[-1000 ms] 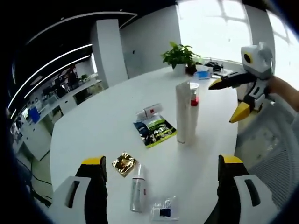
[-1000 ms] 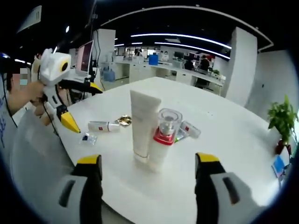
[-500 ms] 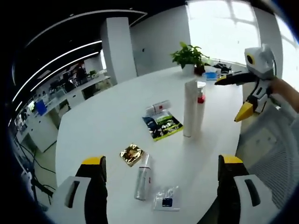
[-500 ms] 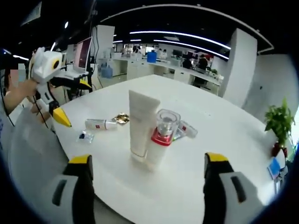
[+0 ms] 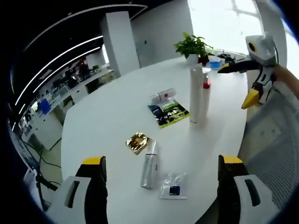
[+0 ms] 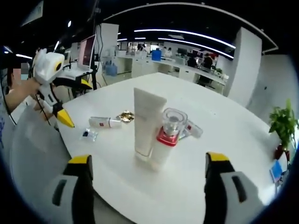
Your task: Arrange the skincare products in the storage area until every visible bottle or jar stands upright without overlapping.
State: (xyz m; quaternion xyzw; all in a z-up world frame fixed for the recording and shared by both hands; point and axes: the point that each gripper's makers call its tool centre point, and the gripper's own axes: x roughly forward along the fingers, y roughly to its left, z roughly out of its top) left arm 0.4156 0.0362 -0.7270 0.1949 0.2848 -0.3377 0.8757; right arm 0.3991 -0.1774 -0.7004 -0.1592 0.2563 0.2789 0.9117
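A tall white tube (image 6: pixel 147 125) stands upright on the white table (image 6: pixel 224 154), touching a white pump bottle with a red collar and clear cap (image 6: pixel 166 142). The same pair shows as tube (image 5: pixel 195 95) and bottle (image 5: pixel 205 93). A small white bottle (image 5: pixel 150 164) lies flat ahead of my left gripper (image 5: pixel 161 179), which is open and empty. Another small white bottle with a red label (image 5: pixel 163 95) lies flat further off. My right gripper (image 6: pixel 147 179) is open, short of the standing pair. The lying bottle (image 6: pixel 105 122) rests at the left.
A gold foil sachet (image 5: pixel 138 141), a clear sachet (image 5: pixel 174 186) and a dark green leaflet (image 5: pixel 168 112) lie on the table. A potted plant (image 5: pixel 194 46) stands at the far edge. A person's hand holds the other gripper (image 6: pixel 51 88). Office desks fill the background.
Both cameras have pulled back slightly. The lying bottle and sachets sit higher in the left gripper view. The right gripper's jaws stand a little wider apart than a second ago. No object has moved.
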